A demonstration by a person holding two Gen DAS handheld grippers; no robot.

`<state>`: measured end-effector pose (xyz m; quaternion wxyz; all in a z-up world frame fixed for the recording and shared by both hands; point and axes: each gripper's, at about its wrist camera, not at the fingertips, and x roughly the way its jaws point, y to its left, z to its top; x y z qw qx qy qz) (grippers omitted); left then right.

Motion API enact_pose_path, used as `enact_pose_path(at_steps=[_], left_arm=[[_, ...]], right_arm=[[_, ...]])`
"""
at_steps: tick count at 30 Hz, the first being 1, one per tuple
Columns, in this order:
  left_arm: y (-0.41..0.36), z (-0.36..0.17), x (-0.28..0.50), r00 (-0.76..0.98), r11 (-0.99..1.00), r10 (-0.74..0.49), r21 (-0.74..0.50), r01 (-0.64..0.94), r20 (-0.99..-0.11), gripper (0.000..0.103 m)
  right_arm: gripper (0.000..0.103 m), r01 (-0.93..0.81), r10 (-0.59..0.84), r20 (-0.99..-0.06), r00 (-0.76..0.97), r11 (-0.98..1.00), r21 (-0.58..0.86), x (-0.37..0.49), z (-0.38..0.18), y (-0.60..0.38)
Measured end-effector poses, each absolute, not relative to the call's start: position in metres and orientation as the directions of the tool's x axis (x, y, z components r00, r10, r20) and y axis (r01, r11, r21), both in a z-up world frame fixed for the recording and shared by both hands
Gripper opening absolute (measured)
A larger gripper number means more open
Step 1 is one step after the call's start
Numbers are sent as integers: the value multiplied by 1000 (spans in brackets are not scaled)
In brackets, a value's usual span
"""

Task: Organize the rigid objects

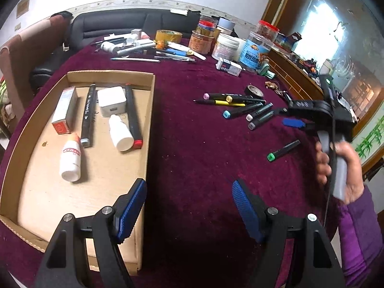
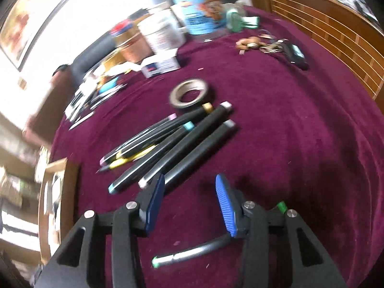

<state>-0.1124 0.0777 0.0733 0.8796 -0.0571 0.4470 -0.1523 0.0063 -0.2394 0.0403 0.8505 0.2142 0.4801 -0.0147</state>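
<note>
- The left wrist view showed a flat cardboard box [image 1: 148,110] lying on the counter [image 1: 192,144], which had a dark red cloth on it.
- Inside the box were six things: two black markers [image 1: 87,115], two white bottles [image 1: 70,160], one white charger block [image 1: 111,100] and one small red and white carton [image 1: 64,110].
- They lay side by side in the far part of the box, and the near part was bare.
- To the right of the box, well apart from it, lay a pile of markers [image 1: 240,108] on the cloth. I counted about six.
- One marker with a green cap [image 1: 283,150] lay alone, nearer the right gripper [image 1: 294,123].
- A roll of dark tape [image 1: 255,91] sat just behind the pile.
- Jars and tubs [image 1: 254,48] stood at the far edge of the counter.
- The left gripper [image 1: 189,206] was spread wide over the box edge, holding nothing.
- In the right wrist view, the right gripper [image 2: 189,204] was partly spread by the pile, with nothing in it.
- A hand [image 1: 336,168] held its handle.
</note>
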Motion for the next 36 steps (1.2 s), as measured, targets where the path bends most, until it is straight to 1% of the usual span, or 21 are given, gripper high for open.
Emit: enact_pose_path(at_steps=[3,5,7,11,13,15,20,25,27,29,31,32,33,36], left_arm=[[77,75,-114,562,950,-308,-218,223,-767,77],[80,77,-114,570,952,-303,-214,220,-763,77],[83,76,-113,573,952,-305,-218,216,-761,77],[84,75,-110,566,949,-313,-228,218,-763,77],[82,75,-111,562,947,-317,-227,225,-764,77],[81,75,-111,563,948,-315,-221,230,-764,77],[79,71,-106,550,947,-320,-241,213,-771,77],[72,66,-103,525,946,-321,-242,216,-788,77],[69,65,-103,514,946,-321,-241,217,-795,77],[64,63,-102,502,944,-324,-241,225,-802,77],[57,61,-100,487,941,-332,-244,236,-808,77],[52,59,-97,476,937,-340,-251,242,-811,77],[48,58,-95,467,935,-345,-256,245,-814,77],[27,52,-84,440,928,-362,-272,255,-821,77]], right_arm=[[43,243,166,-831,531,909,337,21,38,-233],[42,262,109,-862,495,927,268,32,34,-222],[36,284,67,-883,464,933,220,42,25,-216],[35,290,-41,-891,452,952,103,52,21,-203],[31,275,-59,-885,461,958,80,51,21,-198],[23,244,-24,-882,470,964,103,46,20,-198],[15,82,169,-887,429,971,225,21,25,-174],[15,-134,388,-858,336,922,364,-18,26,-115],[15,-160,453,-837,308,891,424,-24,26,-109],[16,-160,460,-813,357,887,432,-31,37,-118],[23,-143,439,-793,423,896,420,-37,50,-138],[36,-118,425,-783,455,900,420,-42,57,-152],[46,-92,413,-774,479,901,424,-46,61,-164],[47,7,357,-757,547,903,430,-57,68,-211]])
